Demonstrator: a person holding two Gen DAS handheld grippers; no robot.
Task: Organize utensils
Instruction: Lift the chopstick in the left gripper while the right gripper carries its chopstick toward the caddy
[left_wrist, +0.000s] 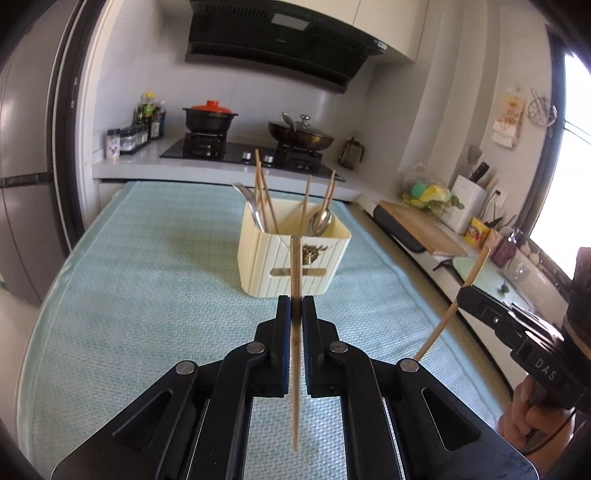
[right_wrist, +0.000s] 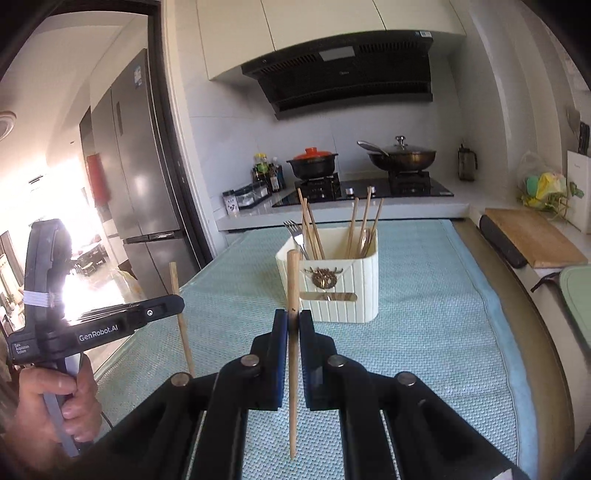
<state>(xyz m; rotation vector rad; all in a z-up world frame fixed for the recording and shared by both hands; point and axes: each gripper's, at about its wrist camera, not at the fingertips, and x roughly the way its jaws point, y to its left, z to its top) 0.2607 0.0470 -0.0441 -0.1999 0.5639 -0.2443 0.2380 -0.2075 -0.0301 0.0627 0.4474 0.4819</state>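
In the left wrist view, a grey refrigerator (left_wrist: 26, 177) fills the far left, and beside it small spice jars (left_wrist: 127, 138) stand on the back counter. Next comes a black pot with a red lid (left_wrist: 210, 116) on the hob, then a wok with a glass lid (left_wrist: 301, 134). In the middle, the left tool (left_wrist: 296, 308) is closed tight on a wooden chopstick (left_wrist: 294, 266), which stands nearly upright between the pads, its top above them and its thin end hanging below. Behind it, on the pale green mat (left_wrist: 129, 280) covering the surface, sits the cream utensil holder (left_wrist: 295, 251), already carrying several chopsticks and spoons (left_wrist: 321, 219). To the right, the right tool (left_wrist: 466, 291) is clamped on a second chopstick (left_wrist: 474, 267), slanted, held over the mat's right edge. A wooden cutting board (left_wrist: 421, 225) lies on the side counter further right.

In the right wrist view, a hand (right_wrist: 48, 402) grips the left tool's handle at the far left, its chopstick (right_wrist: 183, 332) upright over the mat's left edge. In the centre the right tool (right_wrist: 294, 319) pinches its chopstick (right_wrist: 293, 280) upright, just in front of the holder (right_wrist: 340, 284), which also shows a fork (right_wrist: 295, 230). Both chopsticks are held clear of the mat and short of the holder.
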